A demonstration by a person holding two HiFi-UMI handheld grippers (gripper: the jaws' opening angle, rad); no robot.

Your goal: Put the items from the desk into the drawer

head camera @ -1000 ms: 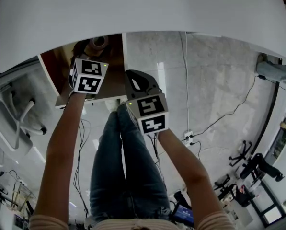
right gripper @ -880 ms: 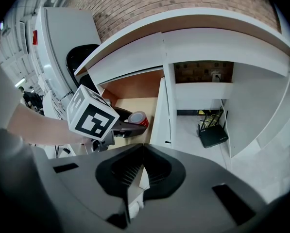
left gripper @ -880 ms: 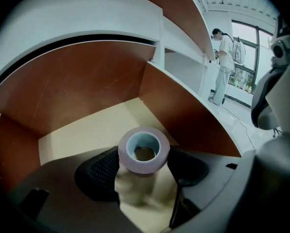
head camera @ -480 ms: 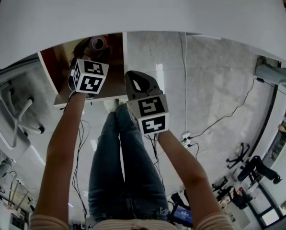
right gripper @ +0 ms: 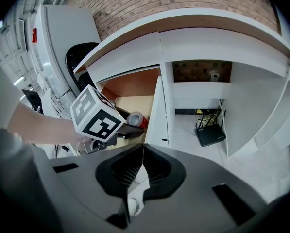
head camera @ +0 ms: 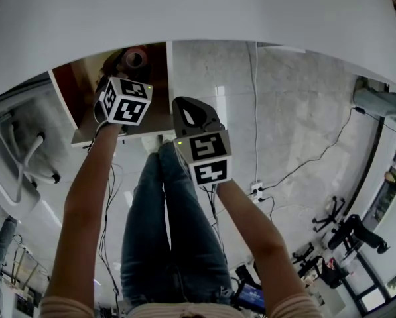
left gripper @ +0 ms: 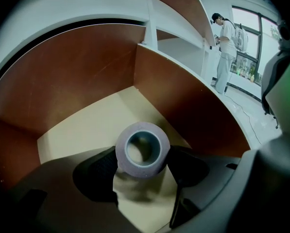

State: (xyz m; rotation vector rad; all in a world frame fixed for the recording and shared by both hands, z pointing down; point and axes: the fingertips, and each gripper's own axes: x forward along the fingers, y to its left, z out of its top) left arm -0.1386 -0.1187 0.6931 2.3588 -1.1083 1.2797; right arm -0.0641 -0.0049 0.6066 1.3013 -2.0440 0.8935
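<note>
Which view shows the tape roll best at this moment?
The left gripper view: the tape roll fills the middle, end-on, clamped between the left gripper's jaws over the drawer. The head view shows only a small part past the marker cube; the right gripper view shows it small and far.

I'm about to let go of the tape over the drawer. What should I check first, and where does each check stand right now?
1. Left gripper holds the tape roll: ok, both jaws press on its sides.
2. Roll is over the open drawer: ok, the drawer floor shows behind it.
3. Height above the drawer floor: cannot tell.
4. Spot directly under the roll: cannot tell, the gripper body hides it.
5. Right gripper is out of the way: ok, it is shut, empty and outside the drawer.
</note>
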